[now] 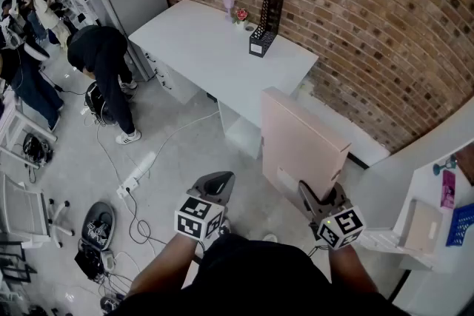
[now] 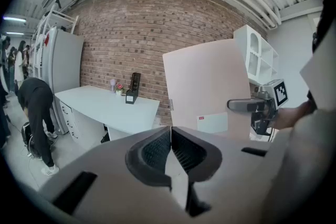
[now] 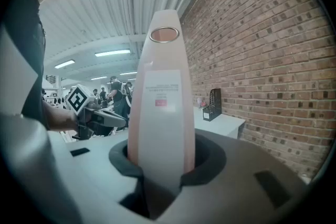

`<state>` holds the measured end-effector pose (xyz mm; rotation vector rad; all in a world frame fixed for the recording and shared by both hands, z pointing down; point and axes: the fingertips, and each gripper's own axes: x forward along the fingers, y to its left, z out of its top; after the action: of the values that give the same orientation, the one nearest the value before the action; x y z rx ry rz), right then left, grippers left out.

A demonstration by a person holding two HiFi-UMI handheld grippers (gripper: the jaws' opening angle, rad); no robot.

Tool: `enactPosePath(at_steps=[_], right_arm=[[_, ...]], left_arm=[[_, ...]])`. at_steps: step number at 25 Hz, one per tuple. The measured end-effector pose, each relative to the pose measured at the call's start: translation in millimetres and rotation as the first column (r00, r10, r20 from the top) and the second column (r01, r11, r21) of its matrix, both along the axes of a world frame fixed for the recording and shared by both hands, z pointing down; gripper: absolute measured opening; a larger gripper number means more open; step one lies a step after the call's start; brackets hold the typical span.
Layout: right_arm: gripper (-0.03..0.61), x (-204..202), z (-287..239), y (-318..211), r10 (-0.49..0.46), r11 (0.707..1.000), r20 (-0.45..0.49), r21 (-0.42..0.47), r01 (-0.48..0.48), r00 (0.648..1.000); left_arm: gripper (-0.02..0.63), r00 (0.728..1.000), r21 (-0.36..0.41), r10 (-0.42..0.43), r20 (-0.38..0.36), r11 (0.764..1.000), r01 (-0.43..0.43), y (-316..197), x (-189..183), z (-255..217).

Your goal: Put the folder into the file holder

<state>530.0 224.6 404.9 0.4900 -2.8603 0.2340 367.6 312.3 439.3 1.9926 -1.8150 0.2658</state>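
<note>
Head view
- Folder [image 1: 300, 140], pale pink, stood on edge well short of the white desk [image 1: 215, 48], off that desk's near right corner
- Its broad face was upright; its spine end was nearest the person and its open edge pointed toward the desk
- Right gripper [image 1: 322, 194] clamped the folder at its lower near corner
- Left gripper [image 1: 221, 181] hung beside the right gripper, further from the desk than the folder, touching nothing
- Black mesh file holder [image 1: 266, 24] stood on the desk's far edge by the brick wall [image 1: 355, 18]
- A person in dark clothes [image 1: 104, 59] bent over beside the desk's left end

Left gripper view
- Jaws pressed together, nothing between them
- The folder [image 2: 207, 89] showed its flat cover, long axis upright, right of the desk [image 2: 105, 107]
- The right gripper [image 2: 234, 106] reached in level at the folder's right edge
- The file holder [image 2: 132, 89] was on the desk, well apart from the folder

Right gripper view
- Both jaws were closed on the folder's spine [image 3: 161, 102], one pad against each side
- The spine faced the camera and rose straight up, label in the middle, ring hole near the top
- The desk and the file holder [image 3: 212, 105] lay beyond, to the right of the folder
</note>
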Motion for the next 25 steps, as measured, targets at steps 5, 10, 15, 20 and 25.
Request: enactPosePath(at_steps=[5,10,15,20,25], right_arm=[[0.147,-7,-1,1,-0.011,1.0,0.002,0.012,0.011,1.0],[0.147,-7,1,-2,-0.007,1.0,0.016,-0.001,0.007,1.0],[0.163,-16,-5,0,-0.024,1.0,0.024,0.019,0.023,0.999],[0.165,-30,3,-3,-0.014,1.0,-0.012,0.008,0.014,1.0],[0.172,-53,3,0,0.001,1.0,-0.011,0.009,-0.001,1.0]], left_arm=[[0.006,1.0,0.015,0.003,0.028,1.0,-0.003,-1,-6,-7],[0.006,1.0,0.013,-0.002,0.028,1.0,0.002,-2,-10,-4],[0.006,1.0,0.023,-0.012,0.011,1.0,0.012,-4,-19,-5],[0.006,1.0,0.014,-0.012,0.009,1.0,0.012,-7,-31,-1],[0.006,1.0,0.009,-0.009,0.01,1.0,0.009,-5,-57,0]])
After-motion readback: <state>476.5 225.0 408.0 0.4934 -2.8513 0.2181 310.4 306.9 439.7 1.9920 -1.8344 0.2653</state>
